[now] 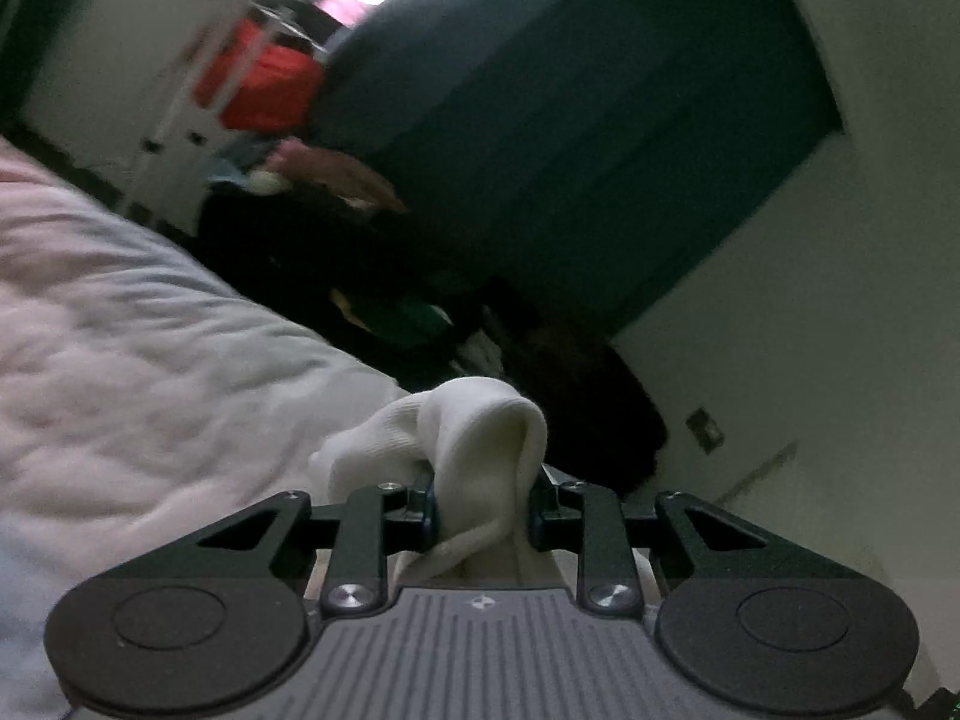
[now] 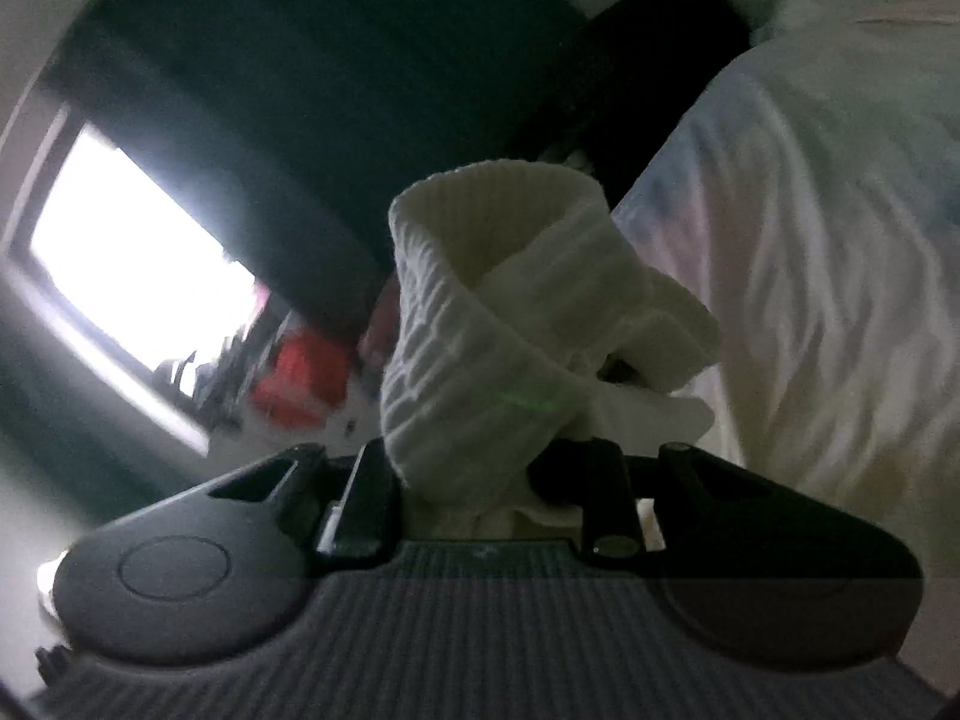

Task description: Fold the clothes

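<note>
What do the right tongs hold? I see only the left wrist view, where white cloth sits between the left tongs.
Observer: The right tongs are shut on white ribbed cloth.
Operator: Which part of the cloth shows there?
Observer: A ribbed cuff stands up above the tongs, open like a tube.
Operator: Where is the bed in that view?
Observer: The pale bedcover fills the right side, behind the cloth. Whether the cloth touches it is hidden.
</note>
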The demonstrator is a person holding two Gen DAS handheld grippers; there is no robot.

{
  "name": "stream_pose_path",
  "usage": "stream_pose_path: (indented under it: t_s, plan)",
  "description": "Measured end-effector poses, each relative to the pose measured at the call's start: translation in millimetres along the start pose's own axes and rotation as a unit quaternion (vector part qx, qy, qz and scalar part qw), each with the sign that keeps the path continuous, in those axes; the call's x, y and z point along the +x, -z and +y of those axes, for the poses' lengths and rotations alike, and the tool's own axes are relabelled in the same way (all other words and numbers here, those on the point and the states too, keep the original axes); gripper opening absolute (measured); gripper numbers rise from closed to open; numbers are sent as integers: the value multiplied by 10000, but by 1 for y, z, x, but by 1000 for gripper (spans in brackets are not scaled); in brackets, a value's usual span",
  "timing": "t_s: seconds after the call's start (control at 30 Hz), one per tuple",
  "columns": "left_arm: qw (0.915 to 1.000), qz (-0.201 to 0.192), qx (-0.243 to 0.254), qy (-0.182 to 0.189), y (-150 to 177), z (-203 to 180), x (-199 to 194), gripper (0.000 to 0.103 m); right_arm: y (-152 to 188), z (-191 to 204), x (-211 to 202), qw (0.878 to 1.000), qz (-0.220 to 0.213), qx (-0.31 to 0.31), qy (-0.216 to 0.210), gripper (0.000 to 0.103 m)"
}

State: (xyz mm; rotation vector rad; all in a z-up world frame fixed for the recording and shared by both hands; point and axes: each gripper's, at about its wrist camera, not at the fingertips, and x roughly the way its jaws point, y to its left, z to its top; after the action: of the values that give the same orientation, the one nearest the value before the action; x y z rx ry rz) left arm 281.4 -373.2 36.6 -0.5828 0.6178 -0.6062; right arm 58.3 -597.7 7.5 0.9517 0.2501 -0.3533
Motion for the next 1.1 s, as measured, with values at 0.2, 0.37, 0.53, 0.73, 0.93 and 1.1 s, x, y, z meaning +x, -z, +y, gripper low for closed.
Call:
stream_pose_path:
  t_s: [0.2,0.37,0.53,0.73,0.93,1.1]
  plan:
    - [9970,244,534,513,39,22,103,28,0,-71,47,9972,-591,351,297,27]
    - [9931,481,860,632,90,76,114,30,70,-131,47,9956,-608,572,437,28]
    - [9886,759,1240,384,118,112,105,39,128,-174,36,9920,-377,990,691,39]
    - [9817,1097,1555,-21,118,112,94,61,128,-164,34,9880,-109,1032,1141,49]
    - [9697,1166,2128,-279,92,50,17,75,119,-121,-21,9782,226,773,1915,53]
    - [9618,814,2610,-121,79,-4,-67,87,112,-67,-89,9879,11,197,1535,54]
